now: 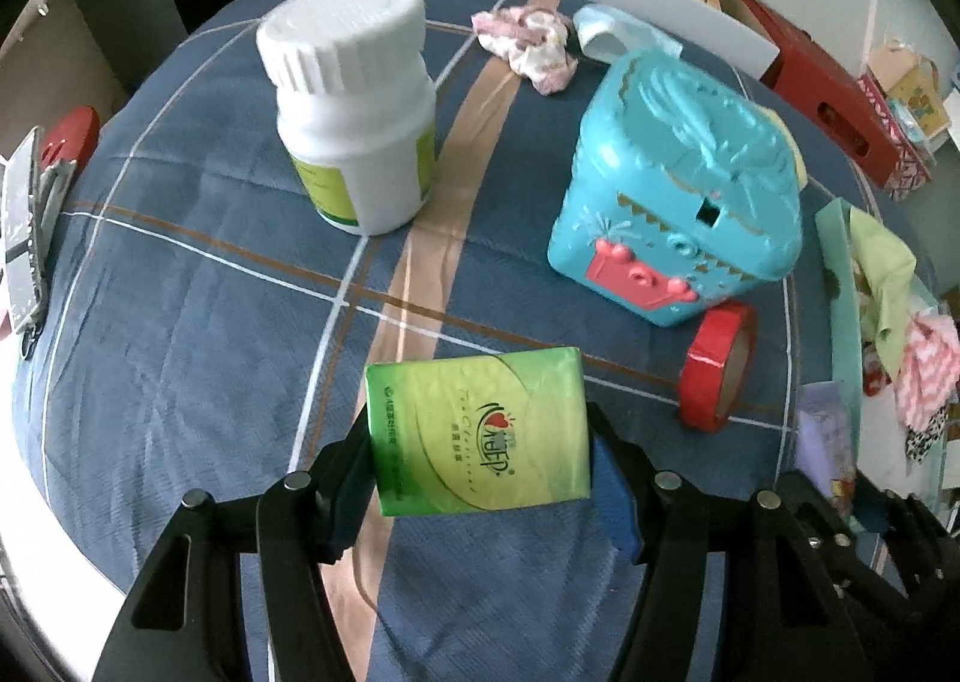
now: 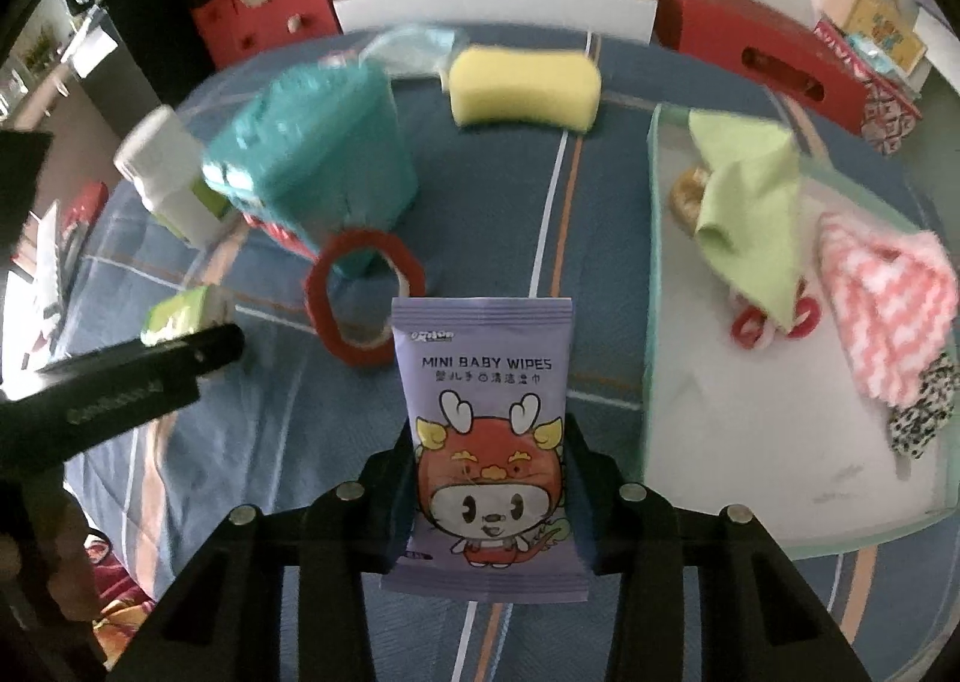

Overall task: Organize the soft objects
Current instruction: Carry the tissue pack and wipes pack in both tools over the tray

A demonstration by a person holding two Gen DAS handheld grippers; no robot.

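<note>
My left gripper (image 1: 480, 436) is shut on a green tissue pack (image 1: 477, 430) and holds it above the blue plaid cloth (image 1: 198, 322). My right gripper (image 2: 489, 460) is shut on a purple pack of mini baby wipes (image 2: 486, 442). To its right lies a pale green tray (image 2: 720, 460) with a green cloth (image 2: 750, 214), a pink-and-white cloth (image 2: 882, 310) and a spotted cloth (image 2: 918, 412). A yellow sponge (image 2: 525, 89) lies at the back. A pink patterned cloth (image 1: 528, 43) lies at the back in the left view. The left gripper and tissue pack (image 2: 180, 316) also show at the left of the right view.
A white bottle (image 1: 354, 106), a teal plastic box (image 1: 678, 184) and a red tape roll (image 1: 717, 373) stand on the cloth. A light blue cloth (image 1: 618, 34) lies behind the box. Red boxes (image 2: 756, 46) and a red bag (image 2: 264, 4) sit beyond the table's edge.
</note>
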